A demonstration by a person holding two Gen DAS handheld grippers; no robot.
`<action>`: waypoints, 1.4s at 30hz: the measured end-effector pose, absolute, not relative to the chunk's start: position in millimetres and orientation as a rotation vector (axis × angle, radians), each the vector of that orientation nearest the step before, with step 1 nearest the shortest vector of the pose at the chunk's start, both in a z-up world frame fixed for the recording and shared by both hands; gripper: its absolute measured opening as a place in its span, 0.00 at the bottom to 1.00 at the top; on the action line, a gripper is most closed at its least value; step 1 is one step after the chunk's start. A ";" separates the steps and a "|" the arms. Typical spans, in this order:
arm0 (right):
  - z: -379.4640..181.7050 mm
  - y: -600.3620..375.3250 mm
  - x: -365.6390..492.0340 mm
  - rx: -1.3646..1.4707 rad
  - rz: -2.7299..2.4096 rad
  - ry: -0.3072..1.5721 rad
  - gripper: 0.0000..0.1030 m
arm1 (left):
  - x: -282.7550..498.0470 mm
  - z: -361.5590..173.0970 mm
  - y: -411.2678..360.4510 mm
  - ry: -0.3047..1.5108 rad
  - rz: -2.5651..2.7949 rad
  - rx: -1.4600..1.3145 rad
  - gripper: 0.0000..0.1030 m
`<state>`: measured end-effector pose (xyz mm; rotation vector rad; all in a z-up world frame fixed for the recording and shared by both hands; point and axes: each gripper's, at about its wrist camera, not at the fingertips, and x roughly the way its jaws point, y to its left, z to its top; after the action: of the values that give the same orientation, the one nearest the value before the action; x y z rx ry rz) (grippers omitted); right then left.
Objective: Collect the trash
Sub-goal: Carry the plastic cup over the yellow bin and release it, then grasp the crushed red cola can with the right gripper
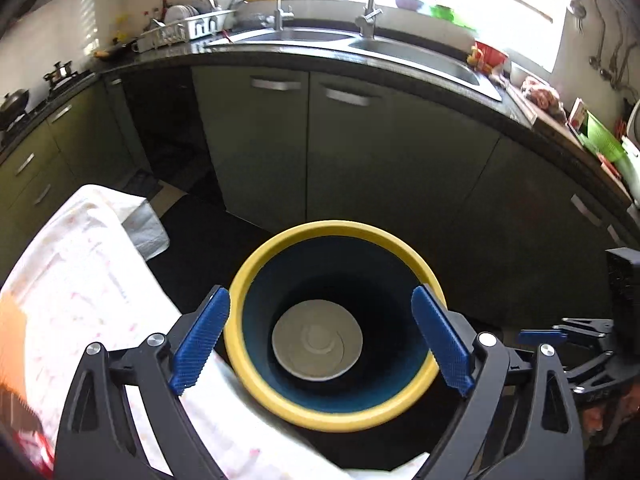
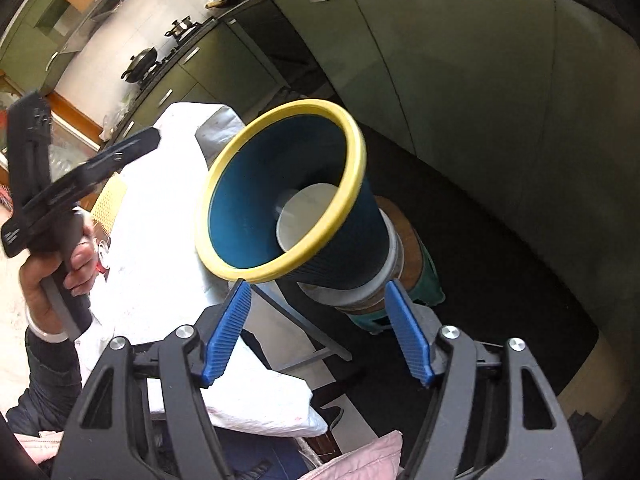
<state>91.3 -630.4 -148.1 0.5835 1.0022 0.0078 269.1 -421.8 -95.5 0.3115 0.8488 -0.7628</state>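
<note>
Cloth [image 1: 76, 280], white and draped over a table, lies under my left gripper's [image 1: 320, 340] left finger. Ahead between both fingers, which stand apart and empty, the yellow-rimmed bin [image 1: 336, 416] gapes upward, seemingly staged to receive trash; I see none inside. My right gripper [image 2: 318, 332], likewise spread and empty, flanks the bin's base.

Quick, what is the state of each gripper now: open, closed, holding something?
Left gripper: open, holding nothing, above the bin.
Right gripper: open, holding nothing, near the bin's base.
</note>
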 end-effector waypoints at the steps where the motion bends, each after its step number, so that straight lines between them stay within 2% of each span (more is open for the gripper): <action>1: -147.4 -625.4 93.2 0.574 0.017 1.003 0.66 | 263.7 -86.9 -412.5 0.838 -0.761 0.298 0.90; 4: -145.7 -614.7 95.7 0.553 0.041 1.006 0.67 | 245.8 -58.3 -373.7 0.784 -0.760 0.229 0.95; 13: -129.8 -553.2 119.9 0.424 0.172 1.025 0.68 | 180.9 -3.9 -221.0 0.693 -0.537 0.186 0.95; 24: -91.7 -384.5 179.7 0.134 0.527 1.065 0.68 | 98.9 -2.8 -44.8 0.605 -0.147 0.141 0.95; 28: -72.8 -331.8 210.2 0.177 0.686 1.079 0.77 | 83.2 -8.0 -6.8 0.607 -0.087 0.105 0.95; 30: -56.7 -300.1 221.3 0.075 0.734 1.025 0.79 | 77.8 -11.3 13.3 0.610 -0.071 0.083 0.95; 33: -36.5 -253.8 231.5 -0.173 0.829 0.909 0.89 | 73.4 -16.6 29.7 0.620 -0.056 0.049 0.95; 37: -43.8 -202.9 243.0 -0.593 0.936 0.802 0.89 | 70.8 -25.5 48.2 0.643 -0.043 0.020 0.95; 42: -75.8 -186.7 271.2 -0.739 0.996 0.879 0.85 | 81.5 -37.9 60.2 0.685 -0.018 -0.015 0.95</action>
<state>271.2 -186.7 -75.8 -0.7389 0.8786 0.9961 81.5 60.2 -37.9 -0.0148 0.6850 -0.0180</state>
